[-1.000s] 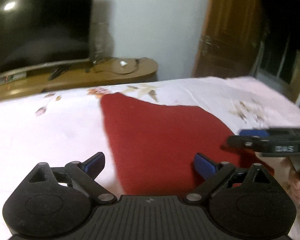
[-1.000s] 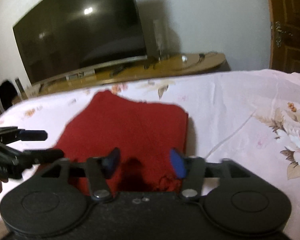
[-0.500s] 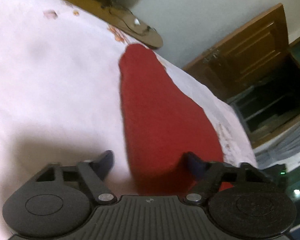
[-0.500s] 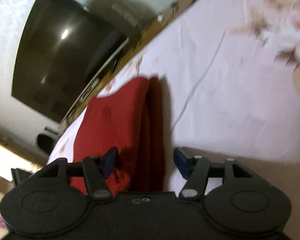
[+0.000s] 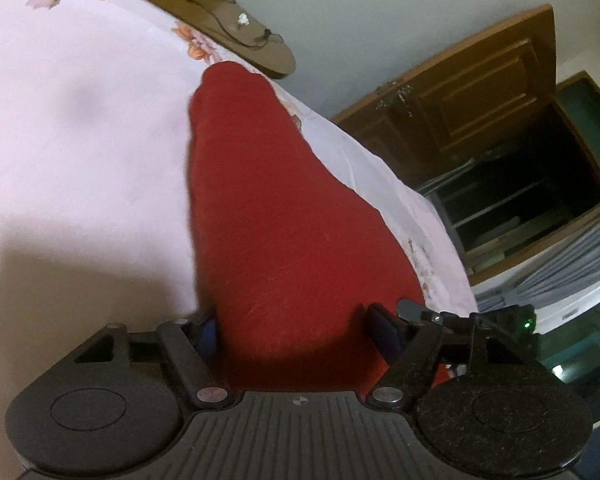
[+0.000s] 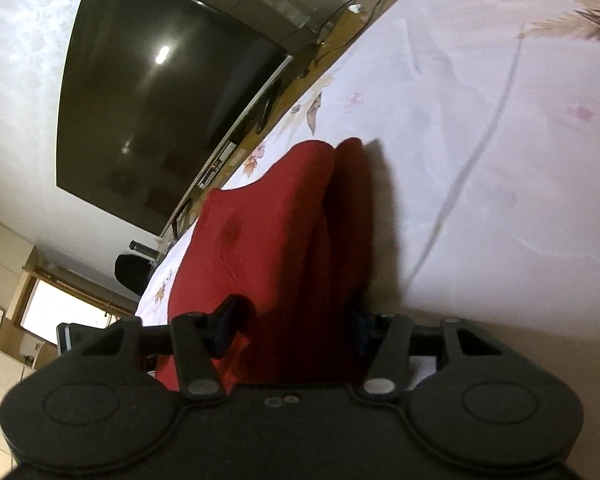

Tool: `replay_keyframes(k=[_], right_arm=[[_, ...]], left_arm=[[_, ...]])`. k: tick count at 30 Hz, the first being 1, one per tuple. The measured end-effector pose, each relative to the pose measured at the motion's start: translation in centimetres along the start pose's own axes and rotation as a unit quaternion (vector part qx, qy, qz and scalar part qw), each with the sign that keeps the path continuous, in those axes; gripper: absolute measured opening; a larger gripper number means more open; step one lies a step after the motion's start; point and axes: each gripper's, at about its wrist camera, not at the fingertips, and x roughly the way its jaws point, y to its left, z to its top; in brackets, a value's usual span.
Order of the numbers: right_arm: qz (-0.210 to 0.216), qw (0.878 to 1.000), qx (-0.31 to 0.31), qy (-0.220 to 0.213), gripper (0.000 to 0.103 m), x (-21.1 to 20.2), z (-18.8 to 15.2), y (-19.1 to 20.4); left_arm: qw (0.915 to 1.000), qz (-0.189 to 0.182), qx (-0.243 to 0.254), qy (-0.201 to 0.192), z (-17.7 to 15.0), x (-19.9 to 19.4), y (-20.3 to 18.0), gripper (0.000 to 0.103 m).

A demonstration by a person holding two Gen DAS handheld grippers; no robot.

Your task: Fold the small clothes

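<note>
A red cloth lies folded on the pale floral bedsheet. My left gripper is open, rolled on its side, with the cloth's near edge lying between its two blue-padded fingers. In the right wrist view the same red cloth shows a doubled fold along its right side. My right gripper is open too and straddles the cloth's near right edge. The right gripper's body shows at the right of the left wrist view.
A large dark TV stands on a wooden cabinet with cables beyond the bed. A wooden door and a dark opening are at the right. The floral bedsheet stretches out to the right of the cloth.
Both grippers have dropped low to the bed and rolled sideways. Each has moved forward so the cloth's near edge now sits between its open fingers.
</note>
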Motion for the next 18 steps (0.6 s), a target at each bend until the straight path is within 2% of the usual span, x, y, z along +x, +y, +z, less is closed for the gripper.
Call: replay_keyframes(k=[9, 18], right_arm=[[0.004, 1.0, -0.014, -0.022, 0.04, -0.8, -1.2, 0.3], [0.016, 0.998, -0.037, -0.047, 0.035, -2.7, -0.8, 2.9]], left_arm=[[0.9993, -0.009, 0.017, -0.033, -0.6, -0.1, -0.7, 0.049], [0.9978, -0.014, 0.05, -0.041, 0.1, -2.2, -3.7, 0.046]])
